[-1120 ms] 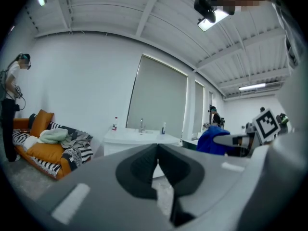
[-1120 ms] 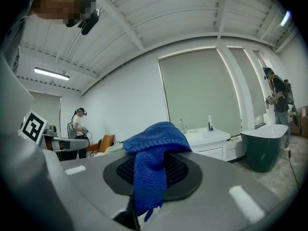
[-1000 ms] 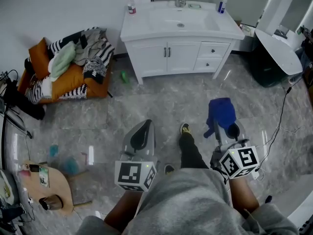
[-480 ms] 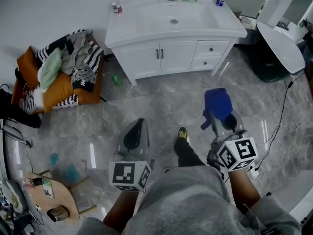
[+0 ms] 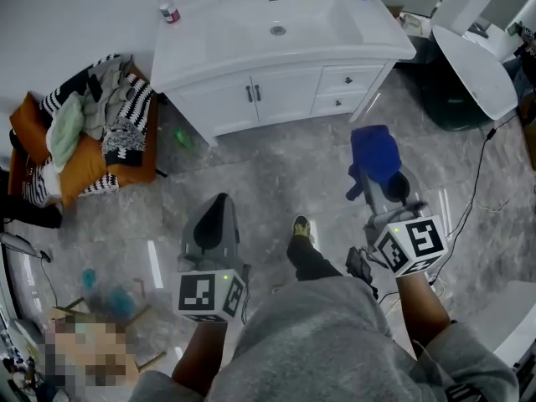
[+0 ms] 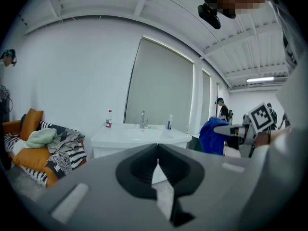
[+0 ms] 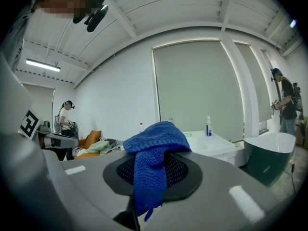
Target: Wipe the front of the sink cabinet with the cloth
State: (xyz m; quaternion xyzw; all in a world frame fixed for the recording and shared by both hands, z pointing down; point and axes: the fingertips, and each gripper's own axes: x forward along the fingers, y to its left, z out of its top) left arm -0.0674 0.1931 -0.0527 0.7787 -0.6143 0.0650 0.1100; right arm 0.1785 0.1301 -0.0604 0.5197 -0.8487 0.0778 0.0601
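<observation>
Currently pinching the blue cloth (image 5: 374, 153) in the right gripper (image 5: 390, 196), folds draped over its tips; left gripper (image 5: 213, 223) closed on nothing. Well short of the sink cabinet (image 5: 268, 99), ahead and slightly left, doors facing; seemingly nearer the cloth-bearing side.

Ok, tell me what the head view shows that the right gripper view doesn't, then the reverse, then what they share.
Only the head view: the cabinet doors, the left gripper, the person's foot. Only the right gripper view: the ceiling, a window blind, one bystander at the right edge and another at the left. Both: the blue cloth held in the right gripper, the white sink top, the pump bottle, the orange sofa.
</observation>
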